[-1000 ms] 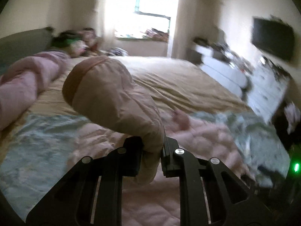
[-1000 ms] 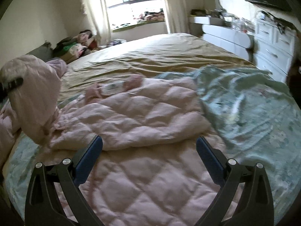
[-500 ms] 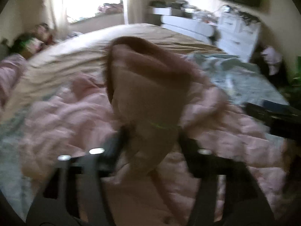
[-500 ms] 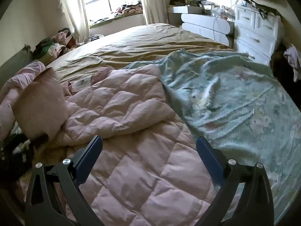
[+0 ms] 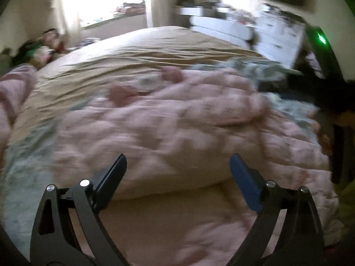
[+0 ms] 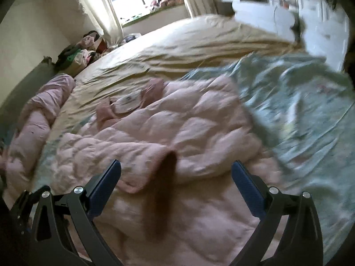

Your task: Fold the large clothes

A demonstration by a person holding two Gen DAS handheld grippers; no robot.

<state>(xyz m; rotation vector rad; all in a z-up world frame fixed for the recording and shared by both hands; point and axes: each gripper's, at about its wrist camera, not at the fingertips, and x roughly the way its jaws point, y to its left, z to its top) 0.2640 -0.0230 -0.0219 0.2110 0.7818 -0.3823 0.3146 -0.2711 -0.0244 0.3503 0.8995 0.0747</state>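
Jacket pink, on bed; L gripper + R gripper spread, empty.

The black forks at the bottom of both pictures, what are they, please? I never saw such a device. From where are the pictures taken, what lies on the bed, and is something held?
They are hand-held grippers, not a robot. A person carries one in each hand, and each has a wide-angle camera looking forward along its two fingers. One picture comes from the left gripper, the other from the right gripper.

Both look over a bed with a tan sheet. On it lies a pink quilted jacket, partly on a pale green printed cover. One sleeve is folded across the jacket's body, its dark cuff opening facing the right camera. A rolled pink quilt lies along the left side.

Nothing is held: both grippers are wide open above the jacket. The left view is blurred.
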